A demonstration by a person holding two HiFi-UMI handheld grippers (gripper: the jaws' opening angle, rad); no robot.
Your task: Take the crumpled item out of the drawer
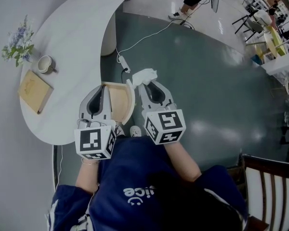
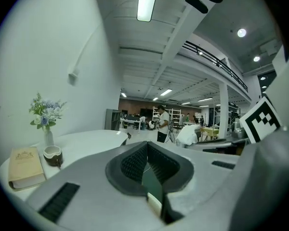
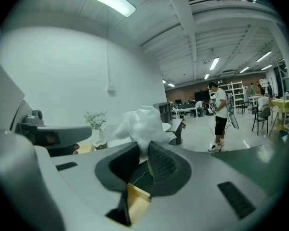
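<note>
Pinching the crumpled item [image 3: 137, 124] between nearly closed pads, the right gripper [image 3: 143, 150] has the white wad bulging just beyond its fingertips, above the open drawer [image 1: 131, 100]. A firm squeeze while lifting clear seems wise. The left gripper [image 2: 147, 146] has its jaws together and empty.

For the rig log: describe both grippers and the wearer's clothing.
Left gripper and right gripper: light grey shells, black ribbed pads, each with a white cube bearing black square markers. The person wears a dark blue top with white print.

A white curved table [image 1: 72, 47] stands on grey-green floor [image 1: 207, 81] under a strip light [image 2: 147, 1].
</note>
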